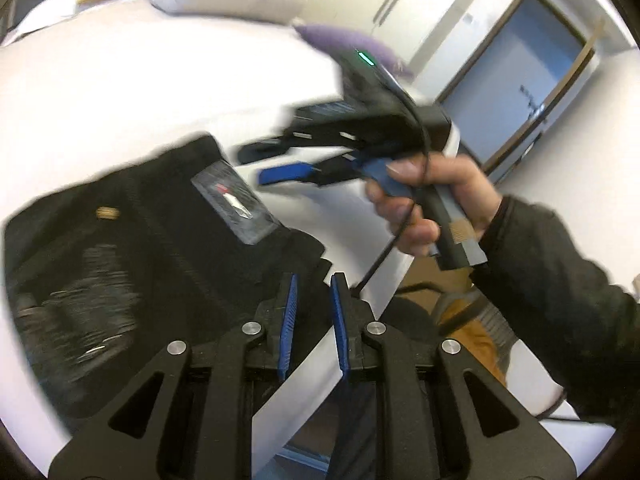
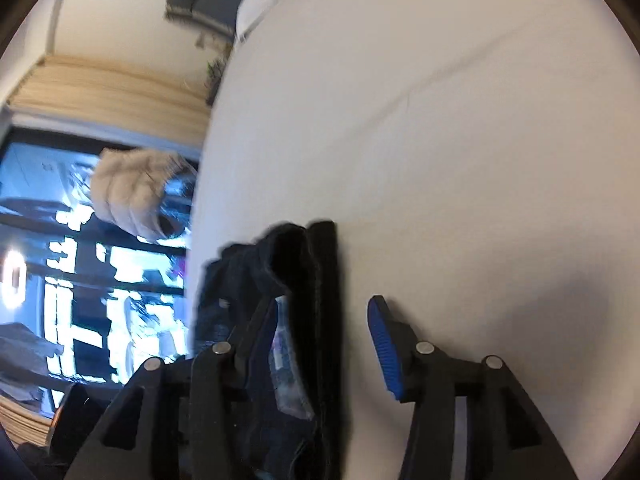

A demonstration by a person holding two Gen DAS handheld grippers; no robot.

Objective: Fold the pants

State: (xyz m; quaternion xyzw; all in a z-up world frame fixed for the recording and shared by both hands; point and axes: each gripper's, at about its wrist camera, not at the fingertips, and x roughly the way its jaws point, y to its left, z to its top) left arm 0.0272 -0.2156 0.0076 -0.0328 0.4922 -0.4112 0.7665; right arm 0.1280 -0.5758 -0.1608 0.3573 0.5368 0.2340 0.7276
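The black pants lie bunched on the white bed, filling the left wrist view from 7 to 10 o'clock, with a pale label on the waistband near the centre. The left gripper sits at 6 o'clock, its 2 blue pads parallel with a narrow gap between them; nothing shows in that gap, and the tips sit at the hem of the pants by the bed's edge. At 2 o'clock the right gripper points toward 9 o'clock above the sheet, held by the right hand in a dark sleeve; motion blur smears it, but its 2 fingers stand apart.

In the right wrist view the right gripper has its jaws wide. The blue pad at 5 o'clock is bare against the sheet. The other finger is mostly hidden behind a hanging fold of pants that runs from the centre down to 6 o'clock between the 2 fingers. Whether cloth touches that hidden finger cannot be told. A window shows at 9 o'clock.
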